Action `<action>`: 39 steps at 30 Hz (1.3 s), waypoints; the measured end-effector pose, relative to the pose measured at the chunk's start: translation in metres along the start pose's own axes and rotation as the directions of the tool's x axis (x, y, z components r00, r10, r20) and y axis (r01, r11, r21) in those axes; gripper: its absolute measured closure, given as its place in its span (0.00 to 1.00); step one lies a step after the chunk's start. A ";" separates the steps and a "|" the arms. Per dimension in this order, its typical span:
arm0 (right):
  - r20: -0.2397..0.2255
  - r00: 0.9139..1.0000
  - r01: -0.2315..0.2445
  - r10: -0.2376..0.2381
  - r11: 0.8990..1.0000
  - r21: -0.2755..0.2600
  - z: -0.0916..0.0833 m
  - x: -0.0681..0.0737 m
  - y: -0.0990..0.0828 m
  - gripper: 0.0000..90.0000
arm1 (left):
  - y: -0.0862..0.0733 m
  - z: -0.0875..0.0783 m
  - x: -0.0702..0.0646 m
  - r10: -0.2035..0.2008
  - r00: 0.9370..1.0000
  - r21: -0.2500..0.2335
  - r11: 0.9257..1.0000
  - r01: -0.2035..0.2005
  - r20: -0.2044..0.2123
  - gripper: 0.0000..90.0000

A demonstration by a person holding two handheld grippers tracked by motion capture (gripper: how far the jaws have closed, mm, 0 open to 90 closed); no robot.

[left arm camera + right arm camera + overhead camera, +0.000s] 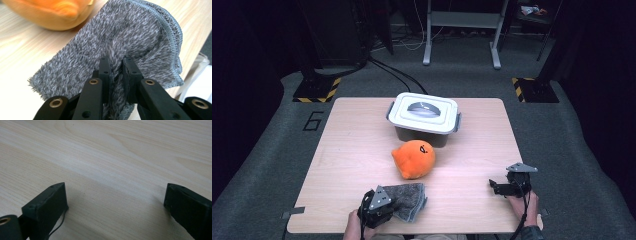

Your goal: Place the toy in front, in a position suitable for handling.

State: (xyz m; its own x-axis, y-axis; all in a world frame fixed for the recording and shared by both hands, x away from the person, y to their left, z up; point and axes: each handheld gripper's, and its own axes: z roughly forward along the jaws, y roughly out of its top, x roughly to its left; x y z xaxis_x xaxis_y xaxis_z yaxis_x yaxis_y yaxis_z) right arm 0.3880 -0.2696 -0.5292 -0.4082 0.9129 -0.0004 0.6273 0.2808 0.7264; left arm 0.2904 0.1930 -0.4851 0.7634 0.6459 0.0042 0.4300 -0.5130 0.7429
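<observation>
In the high view I have my left gripper (379, 202) at the bottom of the frame, left of centre, with its jaws clamped on a grey cloth (409, 200). The cloth sits just right of that gripper, near the lower edge of the table (347, 150), bunched and folded over itself. In the left gripper view the cloth (120, 50) spreads from the centre up to the upper right, its stitched hem curving down the right side, and a fold of pile is pinched between the two black jaws, which stand close together at the bottom centre of the left gripper (115, 65).

An orange plush (413, 159) lies in the middle of the table, just above the cloth and apart from it; I see its underside at the upper left in the left gripper view (50, 12). Behind the plush, toward the top of the table, stands a grey box with a white lid (424, 117), the lid clipped on, very near the plush.

My right gripper (504, 187) is at the lower right of the high view, resting low over bare wood, well apart from the cloth. In the right gripper view its jaws are wide apart at the lower left and lower right corners of the right gripper (115, 200), nothing between them but the table (112, 157).
</observation>
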 end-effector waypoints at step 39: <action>0.004 1.000 0.008 -0.008 1.000 -0.003 0.000 -0.001 0.000 0.04 | 0.072 0.088 -0.039 0.141 0.976 0.005 0.990 -0.144 0.167 0.87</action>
State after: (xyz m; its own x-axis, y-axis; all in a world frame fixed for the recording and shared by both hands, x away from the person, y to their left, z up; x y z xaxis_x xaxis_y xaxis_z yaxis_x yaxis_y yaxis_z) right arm 0.3884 -0.2702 -0.5293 -0.4109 0.9116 -0.0089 0.6220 0.2875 0.7284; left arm 0.3333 0.0812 -0.4909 0.8859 0.4639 -0.0027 0.3183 -0.6035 0.7311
